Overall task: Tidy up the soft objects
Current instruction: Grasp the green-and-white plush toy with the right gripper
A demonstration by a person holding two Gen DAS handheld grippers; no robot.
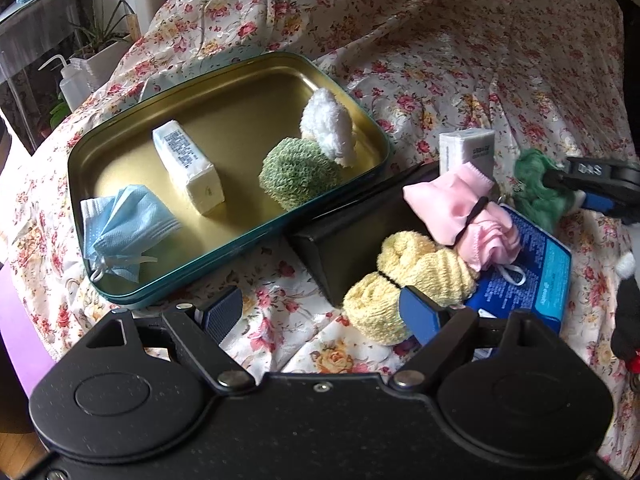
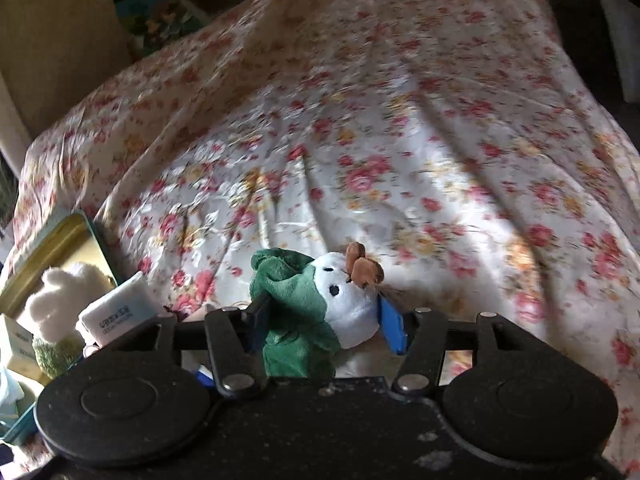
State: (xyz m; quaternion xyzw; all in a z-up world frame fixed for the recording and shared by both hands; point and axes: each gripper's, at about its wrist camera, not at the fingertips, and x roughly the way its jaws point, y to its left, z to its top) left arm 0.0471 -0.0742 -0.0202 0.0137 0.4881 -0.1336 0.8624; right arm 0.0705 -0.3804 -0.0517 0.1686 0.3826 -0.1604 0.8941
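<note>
A flowered cloth point(image 1: 460, 40) covers the whole surface in both views. On it, in the upper left of the left wrist view, lies an open tin tray point(image 1: 120, 296) with a golden inside. It already holds a blue face mask point(image 1: 124, 228), a white tissue pack point(image 1: 188, 166), a green knitted pad point(image 1: 298, 172) and a white fluffy ball point(image 1: 330, 126). To the right of the tray, in the lower right of that view, is a pile not yet sorted: a black box point(image 1: 352, 240), a blue packet point(image 1: 524, 276), a yellow rolled cloth point(image 1: 404, 280), a pink cloth point(image 1: 476, 212) and a second tissue pack point(image 1: 468, 150).

The step in hand, I judge, is picking up the plush toy point(image 2: 320, 304), green and white, which sits low in the middle of the right wrist view, well outside the tray. The right gripper point(image 2: 324, 320) has its jaws around the toy, and the blue pads appear to press on its two sides. The left gripper point(image 1: 320, 316) stands with jaws wide apart and holds nothing; one finger is just beside the yellow cloth.

The next move probably calls for lifting the toy and carrying it to the left, into free space in the tray. The toy is soft, so the grip should be firm enough.
</note>
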